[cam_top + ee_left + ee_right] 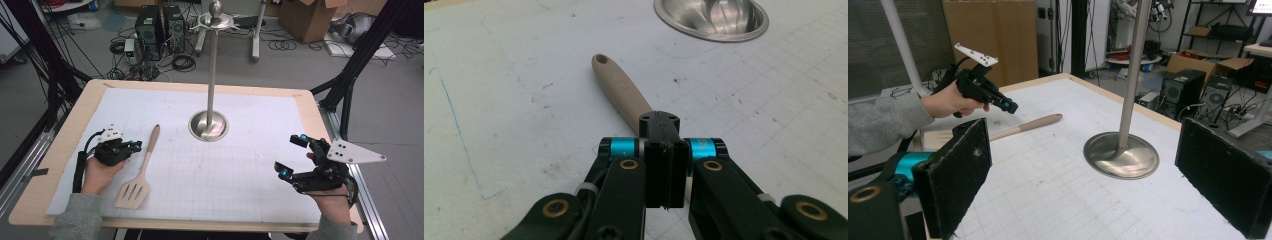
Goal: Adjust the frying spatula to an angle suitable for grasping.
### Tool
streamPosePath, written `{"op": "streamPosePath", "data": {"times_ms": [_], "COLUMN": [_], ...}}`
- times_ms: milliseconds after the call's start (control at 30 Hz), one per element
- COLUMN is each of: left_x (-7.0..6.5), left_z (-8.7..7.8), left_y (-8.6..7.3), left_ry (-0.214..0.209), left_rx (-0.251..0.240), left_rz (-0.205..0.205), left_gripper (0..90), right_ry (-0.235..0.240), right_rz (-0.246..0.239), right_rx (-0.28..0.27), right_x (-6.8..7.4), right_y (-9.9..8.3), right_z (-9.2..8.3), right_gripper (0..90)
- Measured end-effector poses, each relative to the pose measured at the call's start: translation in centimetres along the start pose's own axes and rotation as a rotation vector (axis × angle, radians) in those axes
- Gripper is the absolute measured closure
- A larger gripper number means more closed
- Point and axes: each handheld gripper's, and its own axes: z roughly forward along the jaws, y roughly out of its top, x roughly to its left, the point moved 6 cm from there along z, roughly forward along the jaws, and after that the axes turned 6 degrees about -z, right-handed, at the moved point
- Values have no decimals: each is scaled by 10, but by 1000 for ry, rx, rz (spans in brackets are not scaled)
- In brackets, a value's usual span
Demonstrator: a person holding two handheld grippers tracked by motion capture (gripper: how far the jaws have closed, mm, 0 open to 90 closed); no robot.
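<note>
Cables, computer towers and cardboard boxes crowd the floor behind a pale wooden table [70, 131] covered by a white gridded mat [250, 170]. On the mat lies a wooden slotted spatula [140, 171], flat, its rounded handle aimed toward the far edge and its 4-tined blade toward the person, so the handle is free to be pinched. The left gripper [134, 146] hovers just beside that handle; in the left gripper view its jaws are pressed together with nothing between them, just above the handle. A polished steel stand [209, 124] with a round dished base and 1 tall slim pole stands mid-table, probably for hanging the utensil. The right gripper [291, 156] waits well apart at the right edge, its foam-padded jaws spread wide and empty.
</note>
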Motion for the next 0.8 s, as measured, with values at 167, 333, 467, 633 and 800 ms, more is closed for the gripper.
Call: {"op": "streamPosePath", "data": {"times_ms": [167,333,467,633,800], "left_x": [2,1,3,5,5], "left_z": [7,13,18,24,29], "left_y": [-3,-4,-7,-11,-14], "left_ry": [6,1,6,17,23], "left_rx": [14,17,40,66,91], "left_rz": [10,1,-3,-9,-6], "left_gripper": [893,893,893,893,893], "right_ry": [-3,-2,-1,1,-1], "right_rz": [-2,-1,4,8,6], "right_rx": [3,0,6,10,20], "right_x": [0,0,0,0,1], "right_y": [0,-1,-2,-4,-5], "right_z": [0,-1,-1,-1,0], "right_gripper": [68,69,68,68,69]}}
